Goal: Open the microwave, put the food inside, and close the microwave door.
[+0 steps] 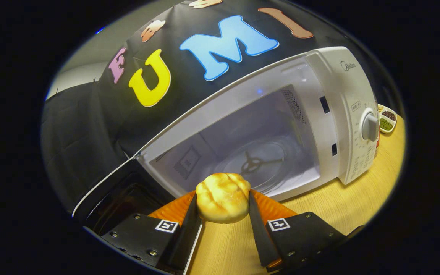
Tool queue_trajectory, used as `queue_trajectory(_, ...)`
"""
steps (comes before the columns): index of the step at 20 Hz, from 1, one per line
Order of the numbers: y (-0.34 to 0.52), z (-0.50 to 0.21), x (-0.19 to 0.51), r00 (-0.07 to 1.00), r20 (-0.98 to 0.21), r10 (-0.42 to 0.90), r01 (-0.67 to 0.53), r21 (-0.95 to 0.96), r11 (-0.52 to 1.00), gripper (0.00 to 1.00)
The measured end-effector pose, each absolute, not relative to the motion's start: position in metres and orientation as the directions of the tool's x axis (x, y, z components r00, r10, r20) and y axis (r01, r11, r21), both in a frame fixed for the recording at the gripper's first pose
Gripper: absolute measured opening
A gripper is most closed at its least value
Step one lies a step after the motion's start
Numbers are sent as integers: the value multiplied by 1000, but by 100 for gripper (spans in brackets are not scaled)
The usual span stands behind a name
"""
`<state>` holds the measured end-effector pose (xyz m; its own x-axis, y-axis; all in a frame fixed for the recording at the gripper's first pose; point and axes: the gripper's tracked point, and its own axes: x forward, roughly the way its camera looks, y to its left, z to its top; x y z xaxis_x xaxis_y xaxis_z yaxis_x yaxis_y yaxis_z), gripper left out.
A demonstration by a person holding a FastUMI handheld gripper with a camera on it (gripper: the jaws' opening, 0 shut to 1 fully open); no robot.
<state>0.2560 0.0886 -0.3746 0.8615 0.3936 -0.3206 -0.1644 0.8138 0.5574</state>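
Black cloth hangs behind everything as the booth's wall, and below it a pale wooden desk (319, 214) carries the things I work with. On that desk stands a white microwave (334, 95), its door (109, 191) swung wide open to the left of my fingers, its cavity bare to me with the glass turntable (254, 162) lying on the floor inside. A round dial (369, 126) sits on the control panel, and past that far side a small dish of dark and green grains (387, 119) rests on the desk. My tool (223, 208) is clenched on a golden bread bun (223, 196), both fingers pressing its sides. It hangs just before the cavity's mouth, nothing between it and the turntable.
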Motion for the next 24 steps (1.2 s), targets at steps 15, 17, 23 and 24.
queue_trajectory(15,100,-408,330,910,-316,267,-26,601,799,77)
queue_trajectory(17,95,-417,331,908,-343,240,2,576,817,81)
queue_trajectory(23,89,-420,333,915,-350,200,1,498,867,88)
queue_trajectory(24,88,-420,334,917,-349,194,2,490,872,89)
